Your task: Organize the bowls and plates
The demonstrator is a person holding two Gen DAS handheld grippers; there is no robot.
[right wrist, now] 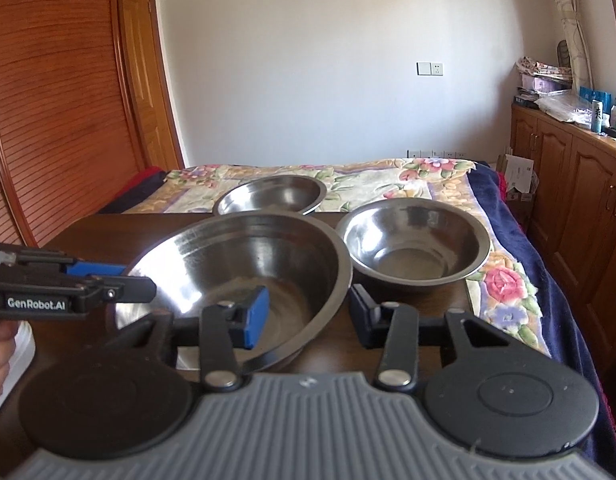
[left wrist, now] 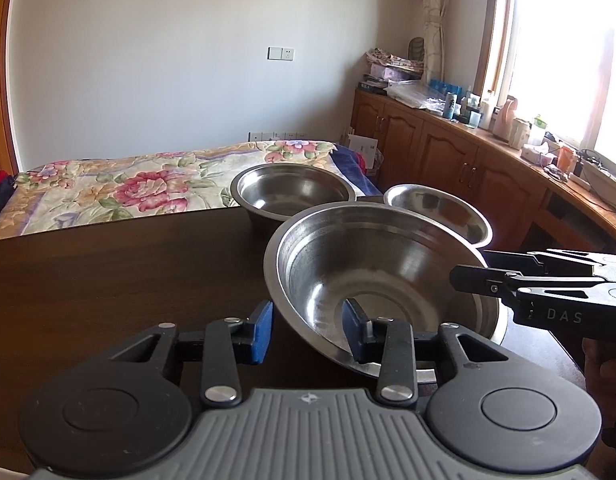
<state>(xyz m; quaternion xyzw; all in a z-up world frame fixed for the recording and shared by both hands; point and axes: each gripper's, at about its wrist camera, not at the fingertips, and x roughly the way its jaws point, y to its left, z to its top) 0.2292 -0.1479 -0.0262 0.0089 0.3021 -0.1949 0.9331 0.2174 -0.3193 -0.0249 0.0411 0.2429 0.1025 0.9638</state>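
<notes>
Shiny big bowl (left wrist: 383, 280) is sitting between my left tongs (left wrist: 308, 332) and right tongs (right wrist: 304, 316), both open around its rim, and could be slipping off.

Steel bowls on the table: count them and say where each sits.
3: large bowl nearest, straddled by both grippers; one behind it to the right; one at the far edge.

Lit brightly by daylight from the window (left wrist: 563, 52), blown out to white. Glared off the steel bowls (left wrist: 383, 280). Bent strongly at the fisheye edges, corners vignetted black; otherwise stayed sharp.
</notes>
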